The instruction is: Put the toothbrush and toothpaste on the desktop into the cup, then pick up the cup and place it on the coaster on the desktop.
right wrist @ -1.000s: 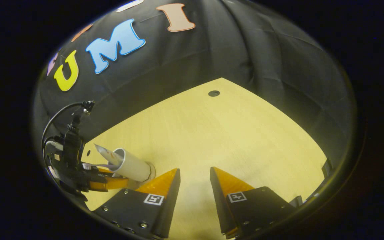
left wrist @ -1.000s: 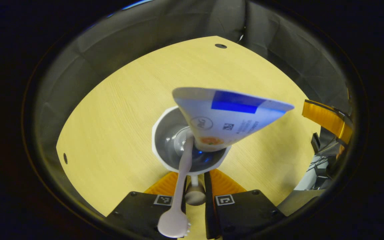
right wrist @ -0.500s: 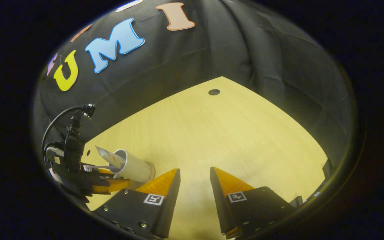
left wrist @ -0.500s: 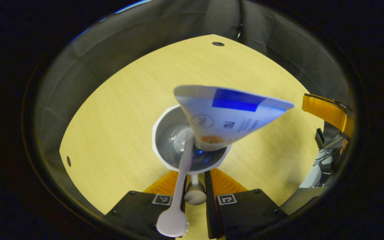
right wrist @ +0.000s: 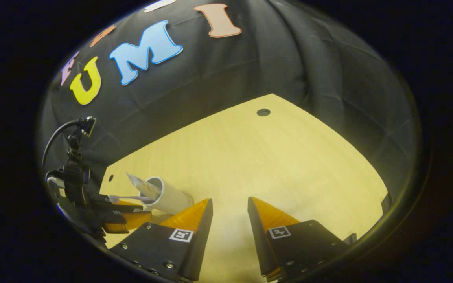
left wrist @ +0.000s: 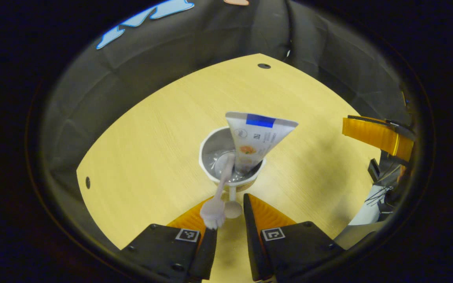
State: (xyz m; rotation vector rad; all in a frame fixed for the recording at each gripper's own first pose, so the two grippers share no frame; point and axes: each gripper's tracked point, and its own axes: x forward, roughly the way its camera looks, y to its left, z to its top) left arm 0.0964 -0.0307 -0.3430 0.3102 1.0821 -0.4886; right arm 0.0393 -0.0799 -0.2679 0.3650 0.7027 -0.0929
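toothpaste (left wrist: 256, 139) upright in cup (left wrist: 210, 151), crimp up

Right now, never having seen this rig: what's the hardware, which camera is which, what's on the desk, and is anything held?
No robot arm: a person carries two hand-held two-finger grippers, each with a fisheye camera looking along its fingers. In the left gripper view, the left gripper faces a white cup on the pale wooden desktop, holding a white toothpaste tube and a pale toothbrush. Its fingers stand apart, gripping nothing. In the right gripper view, the right gripper is open over bare wood.
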